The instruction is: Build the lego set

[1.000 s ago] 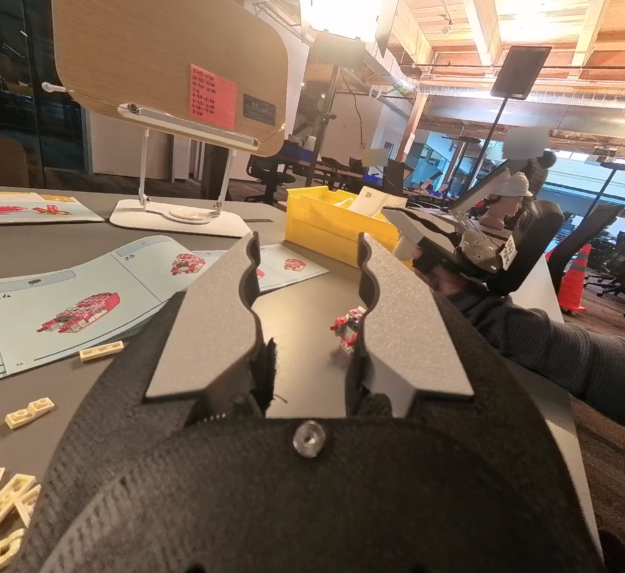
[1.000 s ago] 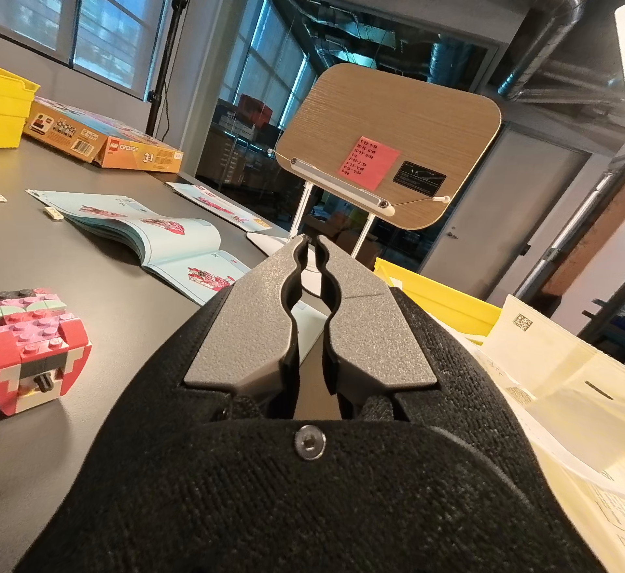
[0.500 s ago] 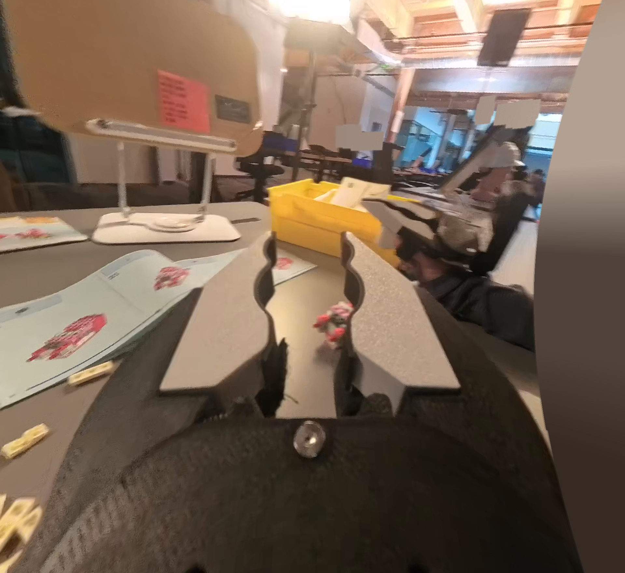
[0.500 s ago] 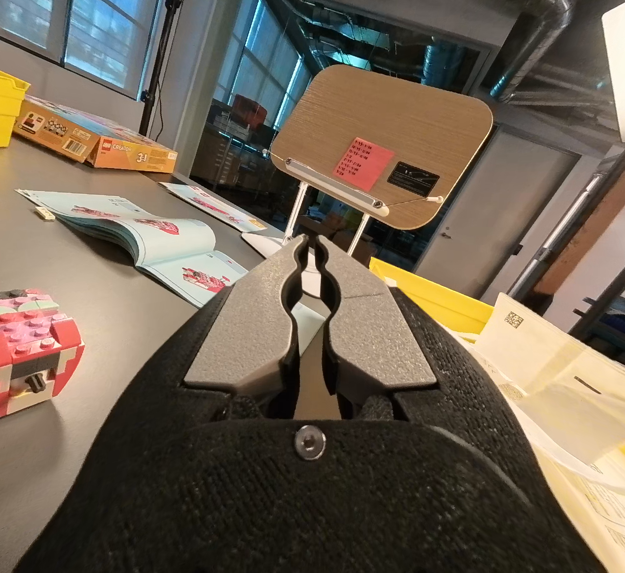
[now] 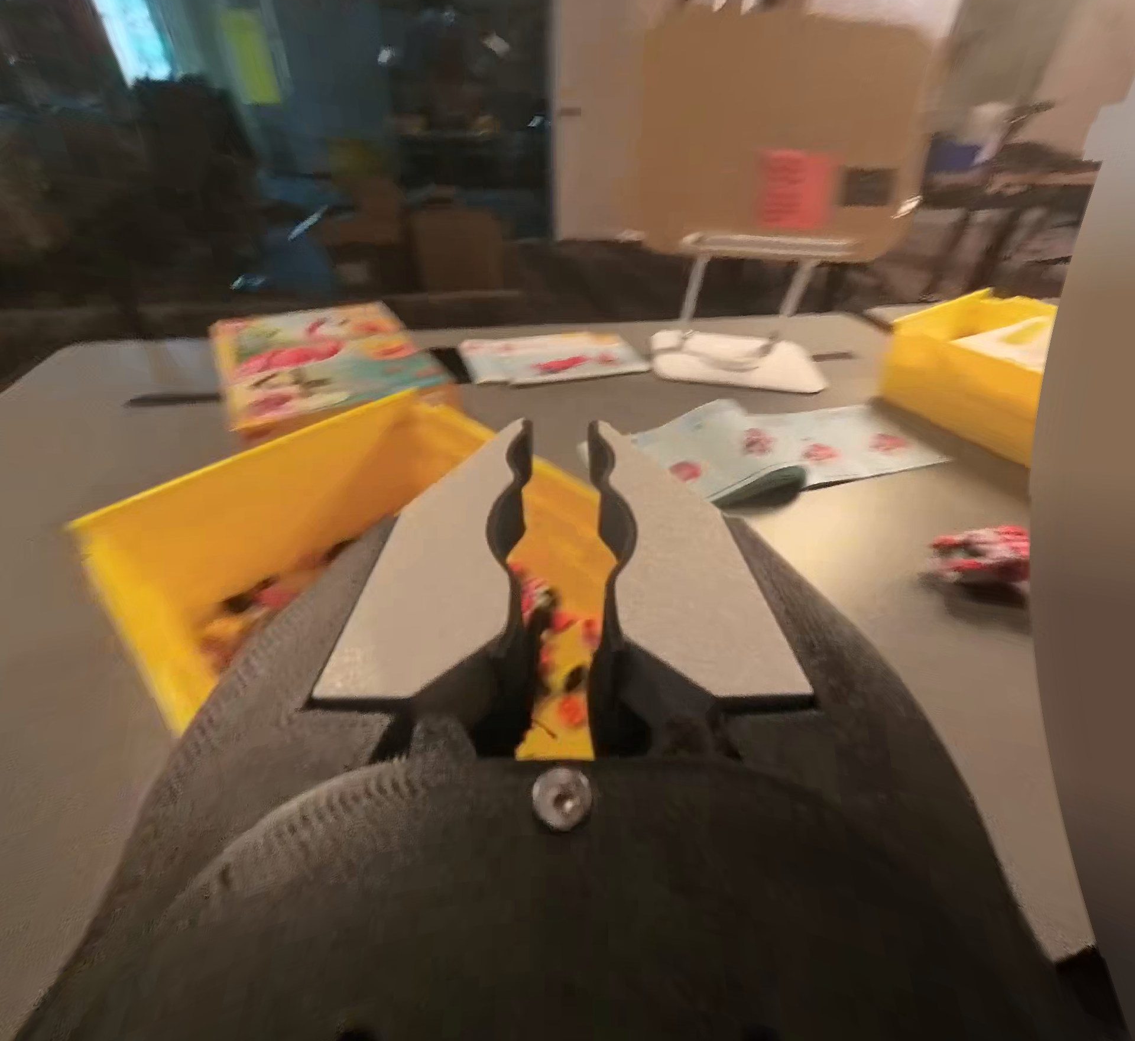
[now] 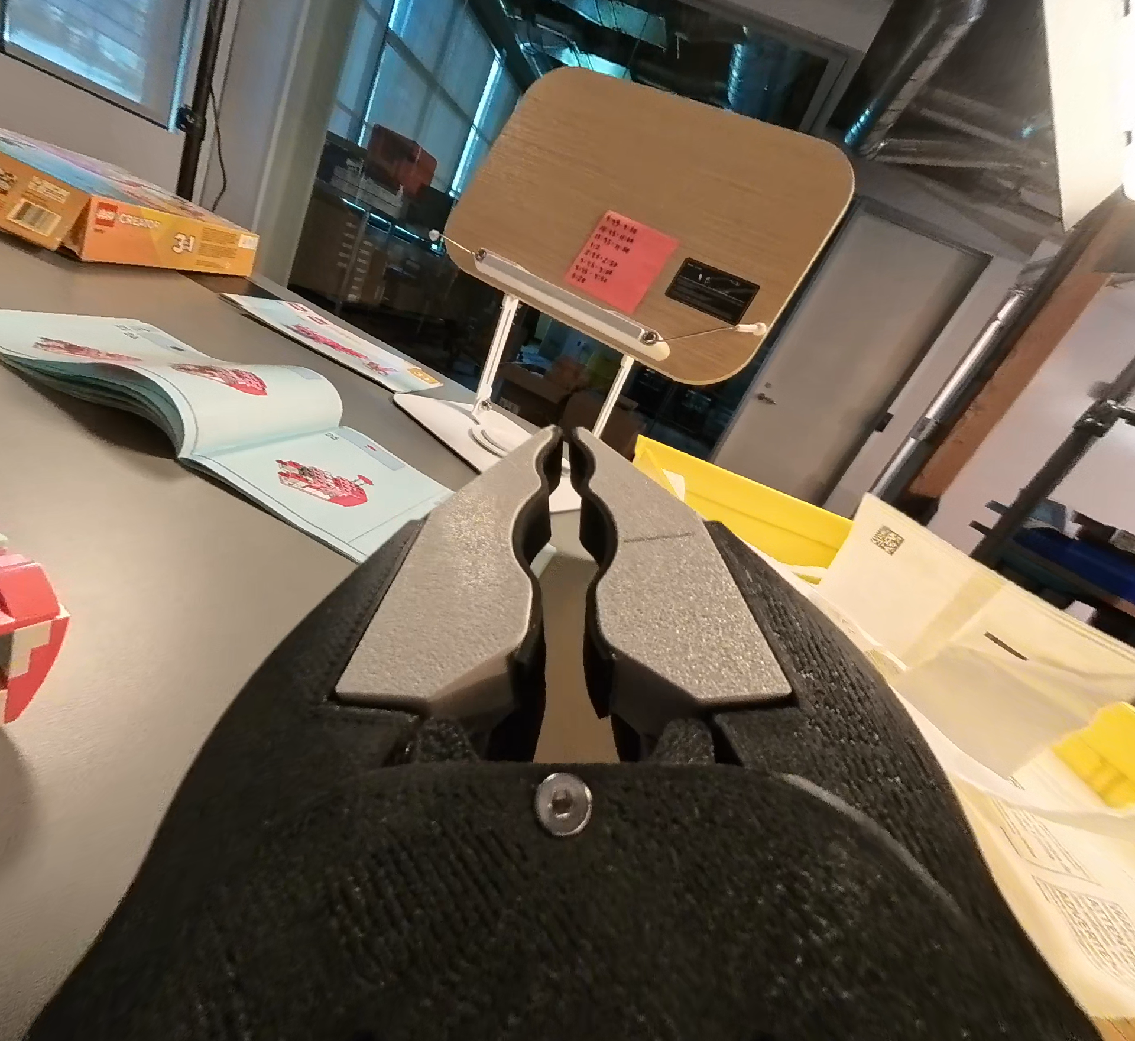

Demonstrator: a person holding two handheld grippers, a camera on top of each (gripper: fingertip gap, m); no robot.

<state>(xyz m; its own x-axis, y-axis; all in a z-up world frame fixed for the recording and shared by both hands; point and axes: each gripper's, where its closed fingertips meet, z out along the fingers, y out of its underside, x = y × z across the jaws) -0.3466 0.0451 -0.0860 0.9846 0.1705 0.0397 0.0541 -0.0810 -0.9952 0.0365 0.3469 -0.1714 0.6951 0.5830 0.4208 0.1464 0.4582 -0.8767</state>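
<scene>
My left gripper (image 5: pixel 559 428) hovers over a yellow bin (image 5: pixel 245 495) that holds loose red and yellow bricks (image 5: pixel 540 594). Its jaws stand a little apart with nothing between the pads. The view is blurred by motion. A small red and pink brick model (image 5: pixel 976 557) sits on the grey table to its right. My right gripper (image 6: pixel 565 437) is shut with nothing in it, low over the table, and points at a wooden book stand (image 6: pixel 651 213). The same brick model (image 6: pixel 24 624) shows at the left edge of the right wrist view.
An open instruction booklet (image 5: pixel 798 452), a closed booklet (image 5: pixel 553 357) and a colourful toy box (image 5: pixel 313 360) lie on the table. The book stand (image 5: pixel 780 133) is at the back. A second yellow bin (image 6: pixel 755 508) with pale paper bags (image 6: pixel 982 643) is on the right. One gripper's finger ends stand about 50 centimeters off the other's.
My left gripper has swung left, away from the brick model to above the yellow bin, and its jaws have narrowed with nothing between them. My right gripper stays shut and has shifted slightly.
</scene>
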